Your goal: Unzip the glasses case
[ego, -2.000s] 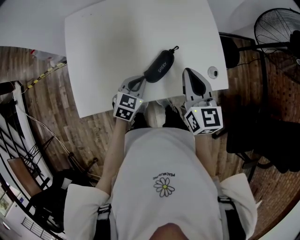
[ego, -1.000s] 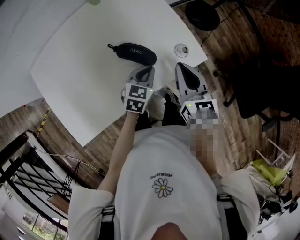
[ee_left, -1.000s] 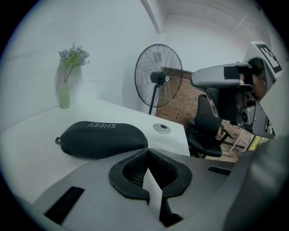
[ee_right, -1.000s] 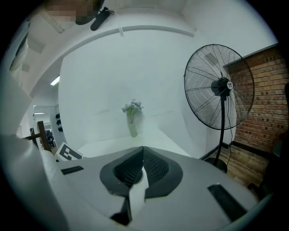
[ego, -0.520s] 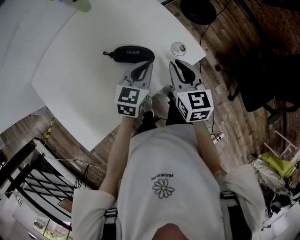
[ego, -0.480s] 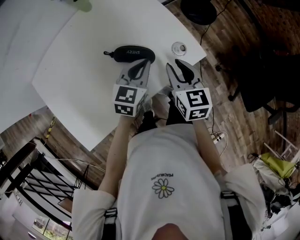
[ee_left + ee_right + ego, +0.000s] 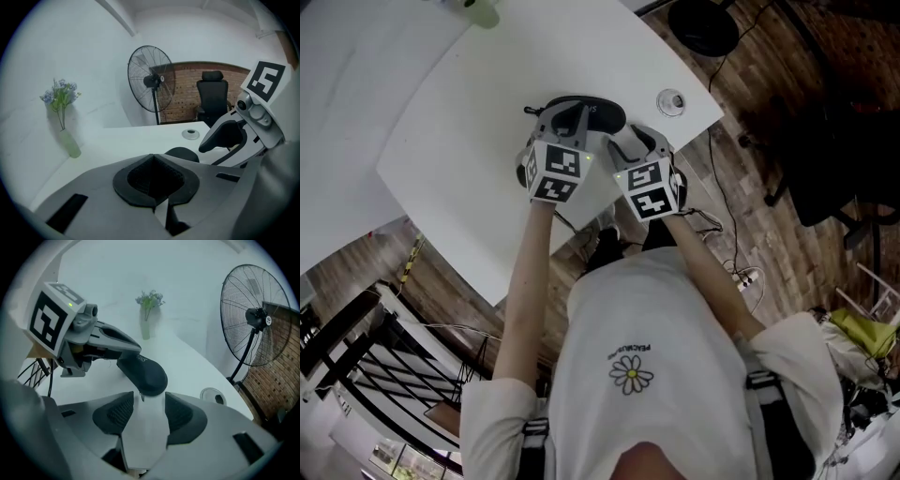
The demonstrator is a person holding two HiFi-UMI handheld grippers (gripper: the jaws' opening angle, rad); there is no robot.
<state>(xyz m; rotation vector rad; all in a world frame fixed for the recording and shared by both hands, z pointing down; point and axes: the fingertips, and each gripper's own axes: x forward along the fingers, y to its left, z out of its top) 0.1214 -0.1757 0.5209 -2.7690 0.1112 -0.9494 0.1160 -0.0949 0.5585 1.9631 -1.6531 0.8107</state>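
1. Looking at a black glasses case [image 7: 145, 373] lying flat on the white desk [image 7: 459, 131], not far from the near edge. Looks closed.
2. Left hand-held gripper [image 7: 153, 158]: closed, pad tips meeting, nothing pinched between them. Tilted down over the far end of the case. Honestly can't tell whether it's actually touching the case or just above it.
3. Right hand-held gripper [image 7: 149, 399]: just been opening its jaws, now standing well apart. Only bare desk in the gap, pads not pressing on anything. Sitting just short of the near end of the case, with that end roughly in line with the gap and just past the tips.
4. From the head view: both grippers close together, side by side. Left one covering part of the case, right one just beside the case's right end.
5. Also on the desk: a round cable hole [image 7: 672, 101] near the corner, right of the case, and a slim vase [image 7: 70, 143] with small flowers over by the white wall.
6. Beyond the desk: a standing fan [image 7: 151, 79] and a black office chair [image 7: 213, 96] in front of a brick wall. Wooden floor [image 7: 750, 187] below.
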